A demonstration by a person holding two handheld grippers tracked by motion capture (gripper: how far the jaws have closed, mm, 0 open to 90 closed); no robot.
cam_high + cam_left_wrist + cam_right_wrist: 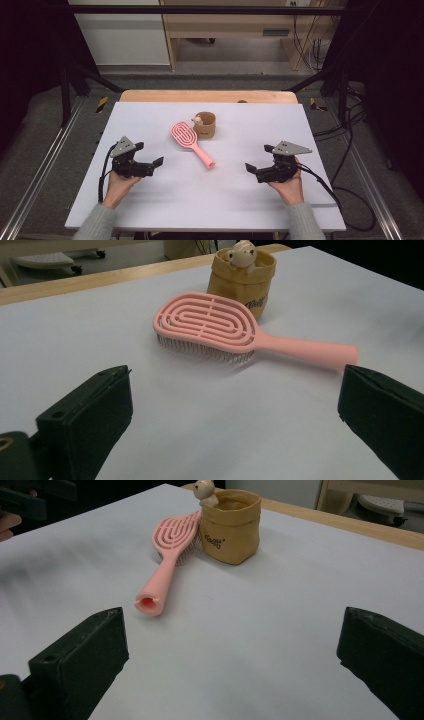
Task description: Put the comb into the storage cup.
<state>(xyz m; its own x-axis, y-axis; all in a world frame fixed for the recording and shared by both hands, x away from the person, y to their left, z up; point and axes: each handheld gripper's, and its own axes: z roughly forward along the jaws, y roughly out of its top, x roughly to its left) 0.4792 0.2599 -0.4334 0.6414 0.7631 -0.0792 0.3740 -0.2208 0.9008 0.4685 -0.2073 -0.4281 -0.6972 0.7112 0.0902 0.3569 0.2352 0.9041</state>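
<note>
Both grippers rest on the white table (pixel 150 200) with jaws spread wide and nothing between them, the left gripper (pixel 152 161) and right gripper (pixel 257 160) well apart on either side of the pink hairbrush (pixel 191 142). It lies bristles down mid-table, head just beside the tan pouch (pixel 205 125) with its small bear figure (pixel 198 120). A careless reach could probably nudge the head against the pouch and tip it, and the smooth round handle might slip from a loose pinch

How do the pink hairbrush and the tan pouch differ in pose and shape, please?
The pink hairbrush lies flat, bristles down; the tan pouch stands upright, mouth open. The hairbrush is long and slim, the pouch short and round. The pouch holds a small bear figure. Both rest on the white table.
</note>
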